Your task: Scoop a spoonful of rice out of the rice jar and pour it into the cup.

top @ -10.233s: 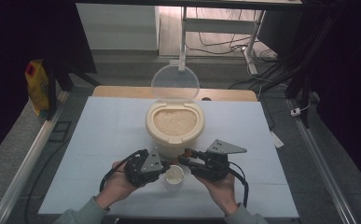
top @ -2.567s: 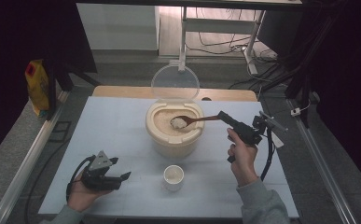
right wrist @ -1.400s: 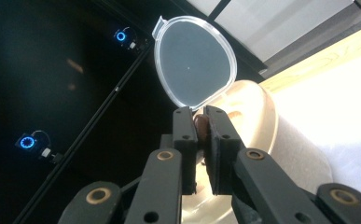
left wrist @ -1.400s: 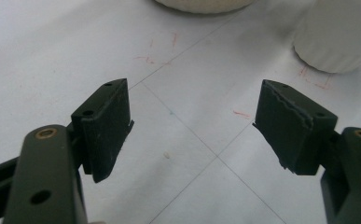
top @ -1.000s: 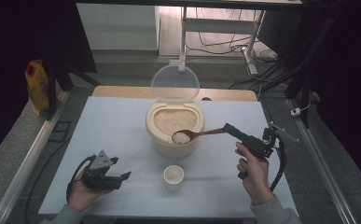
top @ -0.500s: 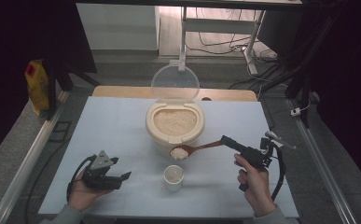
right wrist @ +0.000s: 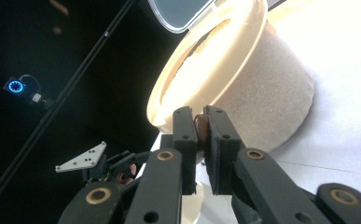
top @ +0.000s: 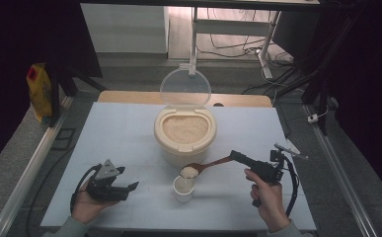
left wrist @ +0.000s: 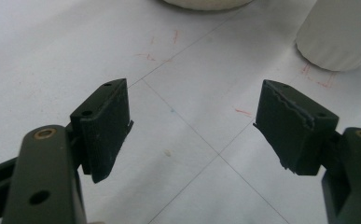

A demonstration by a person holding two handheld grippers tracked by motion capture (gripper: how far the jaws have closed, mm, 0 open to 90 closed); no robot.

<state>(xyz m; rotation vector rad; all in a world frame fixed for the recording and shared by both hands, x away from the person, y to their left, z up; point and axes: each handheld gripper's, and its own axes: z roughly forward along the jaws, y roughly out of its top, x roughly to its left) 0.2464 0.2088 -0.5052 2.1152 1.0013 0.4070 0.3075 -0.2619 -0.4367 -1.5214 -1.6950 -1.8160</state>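
R gripper fingers pinch the wooden spoon handle; its rice-filled bowl, out ahead of them, sits just over the white cup, w/ rice container beyond. L gripper fingers spread, nothing btwn, low over the surface.

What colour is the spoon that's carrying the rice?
Brown, like wood. The spoon shows best in the high view, with white rice heaped in its bowl above the small cup.

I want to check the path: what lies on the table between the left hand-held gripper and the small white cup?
Nothing: in the high view, bare table separates the left hand-held gripper from the cup.
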